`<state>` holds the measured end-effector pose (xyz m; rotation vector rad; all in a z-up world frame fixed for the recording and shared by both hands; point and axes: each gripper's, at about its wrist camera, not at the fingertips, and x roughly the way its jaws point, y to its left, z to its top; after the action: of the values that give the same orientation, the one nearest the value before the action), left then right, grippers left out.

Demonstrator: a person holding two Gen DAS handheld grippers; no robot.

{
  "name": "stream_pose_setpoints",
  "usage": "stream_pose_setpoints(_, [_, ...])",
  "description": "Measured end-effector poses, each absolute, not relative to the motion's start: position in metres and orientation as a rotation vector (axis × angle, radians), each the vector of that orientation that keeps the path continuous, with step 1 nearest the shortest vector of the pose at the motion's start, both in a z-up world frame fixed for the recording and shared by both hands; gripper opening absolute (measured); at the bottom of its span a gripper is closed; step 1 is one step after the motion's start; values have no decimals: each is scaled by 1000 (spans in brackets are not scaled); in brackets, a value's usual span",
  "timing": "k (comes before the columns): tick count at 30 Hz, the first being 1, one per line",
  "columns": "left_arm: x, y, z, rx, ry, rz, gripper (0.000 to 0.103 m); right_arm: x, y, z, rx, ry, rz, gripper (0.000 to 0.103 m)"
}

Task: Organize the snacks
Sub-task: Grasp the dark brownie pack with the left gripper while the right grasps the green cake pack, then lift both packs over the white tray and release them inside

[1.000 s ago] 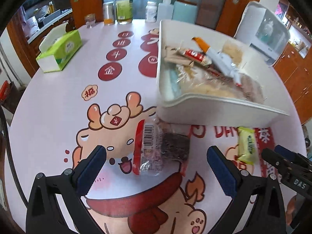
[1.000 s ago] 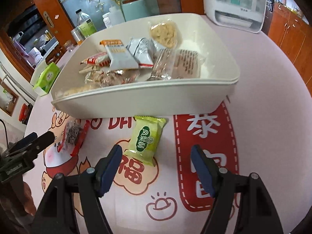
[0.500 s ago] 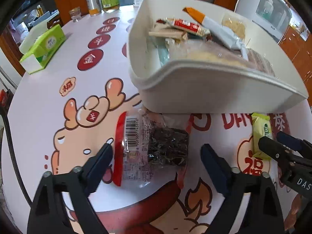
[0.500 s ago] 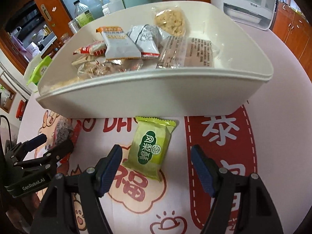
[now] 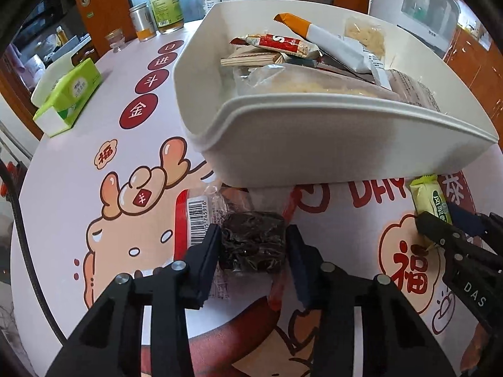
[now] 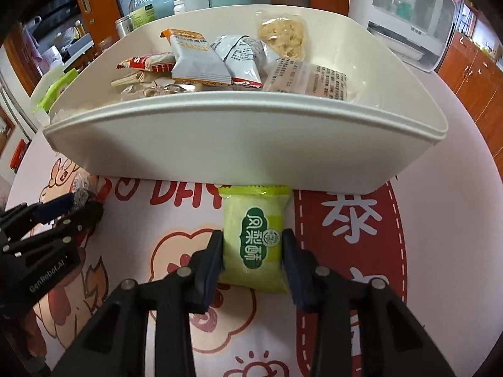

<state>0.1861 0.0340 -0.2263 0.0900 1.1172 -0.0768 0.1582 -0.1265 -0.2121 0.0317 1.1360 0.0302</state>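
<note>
A white bin (image 5: 314, 144) holds several snack packets; it also shows in the right wrist view (image 6: 220, 144). My left gripper (image 5: 253, 245) is shut on a clear packet with a dark snack (image 5: 251, 238) lying on the table in front of the bin. My right gripper (image 6: 253, 245) is shut on a green snack packet (image 6: 254, 235), also on the table by the bin's front wall. The green packet (image 5: 430, 198) and right gripper (image 5: 446, 232) show at the right of the left wrist view. The left gripper (image 6: 69, 210) shows at the left of the right wrist view.
A green tissue box (image 5: 69, 97) sits at the far left of the round table with a cartoon cloth (image 5: 78, 172). Bottles and jars (image 5: 165, 3) stand at the table's far edge. A white appliance (image 6: 408, 15) stands behind the bin.
Both grippers moved forward and closed: the left onto the dark snack packet, the right onto the green packet. Both were open half a second ago.
</note>
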Motion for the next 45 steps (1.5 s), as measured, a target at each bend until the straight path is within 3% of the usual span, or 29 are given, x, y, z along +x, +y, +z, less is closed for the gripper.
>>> stream_pose_setpoints(23, [128,24,-175,45,1119,-167,40,106,-114,-195,107,1143,124,37])
stream_pose_setpoints(34, [131,8,-101,56,1009,-253,40,104,-123,-132,147,987,116,37])
stream_pose_setpoints(45, [191,-3,-11,75,806,-233,40,140,-142,-42,93,725,57,37])
